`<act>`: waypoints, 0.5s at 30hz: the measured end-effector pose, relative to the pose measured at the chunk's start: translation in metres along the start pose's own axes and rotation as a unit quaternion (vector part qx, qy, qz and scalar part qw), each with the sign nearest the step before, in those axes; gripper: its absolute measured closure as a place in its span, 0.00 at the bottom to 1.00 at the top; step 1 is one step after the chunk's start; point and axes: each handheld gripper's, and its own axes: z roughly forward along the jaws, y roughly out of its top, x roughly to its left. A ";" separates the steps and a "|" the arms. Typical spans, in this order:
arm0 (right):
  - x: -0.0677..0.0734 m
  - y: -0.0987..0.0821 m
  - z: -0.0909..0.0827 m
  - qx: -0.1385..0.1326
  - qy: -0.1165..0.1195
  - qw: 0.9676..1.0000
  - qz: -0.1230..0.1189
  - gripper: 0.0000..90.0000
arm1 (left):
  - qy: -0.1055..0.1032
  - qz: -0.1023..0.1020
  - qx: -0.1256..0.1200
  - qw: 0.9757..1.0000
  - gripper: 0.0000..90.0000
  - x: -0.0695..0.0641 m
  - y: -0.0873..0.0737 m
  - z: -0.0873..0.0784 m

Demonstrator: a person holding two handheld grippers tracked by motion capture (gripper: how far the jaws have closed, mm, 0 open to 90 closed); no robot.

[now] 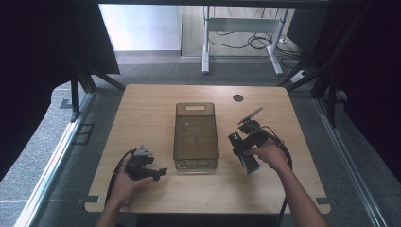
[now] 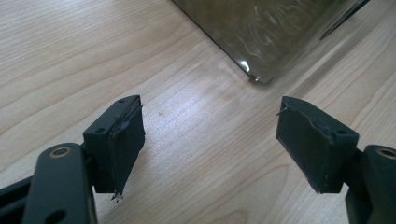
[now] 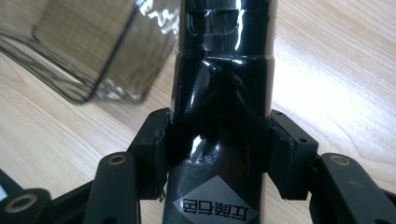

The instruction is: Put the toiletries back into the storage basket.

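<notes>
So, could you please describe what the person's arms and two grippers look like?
Both grippers, left gripper and right gripper, are black, each trailing a black cable. The left carries a grey three-cornered plate. Their jaws end in blocky black pads with frayed edges. The forearms are bare, without sleeves.

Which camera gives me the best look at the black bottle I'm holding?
The right gripper view: the black bottle sits close up between the right gripper's pads, label visible. The high view shows it small, beside the clear bin.
</notes>
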 end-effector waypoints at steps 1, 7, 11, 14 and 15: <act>0.001 0.002 -0.001 -0.001 0.001 1.000 0.001 0.52 | -0.001 0.000 -0.001 1.000 0.27 0.000 0.000 0.000; 0.009 0.016 -0.009 -0.002 -0.001 1.000 -0.002 0.52 | -0.001 -0.002 -0.001 1.000 0.27 0.000 0.000 -0.001; 0.013 0.025 -0.017 -0.009 0.002 1.000 -0.002 0.52 | 0.000 -0.002 -0.002 1.000 0.27 0.001 0.000 0.000; 0.015 0.031 -0.020 -0.011 0.005 1.000 0.000 0.52 | -0.001 -0.001 -0.002 1.000 0.27 0.000 0.000 -0.001; 0.016 0.034 -0.021 -0.010 0.006 1.000 0.001 0.52 | -0.001 -0.001 -0.001 1.000 0.27 0.000 0.000 -0.001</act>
